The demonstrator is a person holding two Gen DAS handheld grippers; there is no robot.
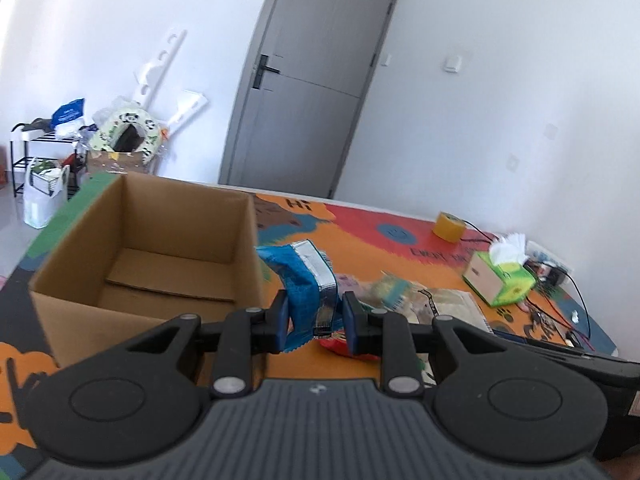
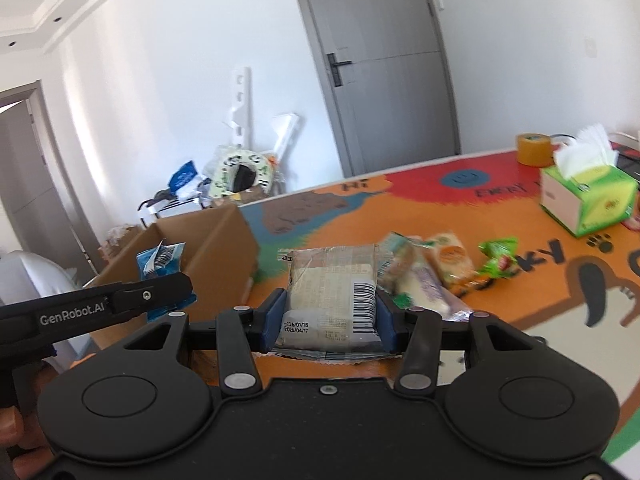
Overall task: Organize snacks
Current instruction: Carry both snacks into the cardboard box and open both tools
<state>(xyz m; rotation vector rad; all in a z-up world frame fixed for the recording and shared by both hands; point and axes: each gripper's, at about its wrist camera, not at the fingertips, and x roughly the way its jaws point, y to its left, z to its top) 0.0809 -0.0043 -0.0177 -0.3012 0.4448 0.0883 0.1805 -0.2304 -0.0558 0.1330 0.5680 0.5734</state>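
Observation:
My left gripper (image 1: 315,322) is shut on a blue snack packet (image 1: 306,280) with a silver foil edge, held above the table just right of an open cardboard box (image 1: 160,256). The box looks empty inside. My right gripper (image 2: 330,320) is shut on a clear-wrapped pale snack (image 2: 332,292) with a barcode, held above the table. In the right wrist view the left gripper (image 2: 120,304) with the blue packet (image 2: 162,264) shows at the left, in front of the box (image 2: 224,248). Several loose snacks (image 2: 432,276) lie on the table beyond my right gripper.
The table has a colourful orange cartoon cover (image 2: 400,208). A green tissue box (image 2: 588,200) and a roll of yellow tape (image 2: 534,148) stand at the far right. Cables (image 1: 560,300) lie near the tissue box (image 1: 500,280). A grey door (image 1: 312,80) and clutter stand behind.

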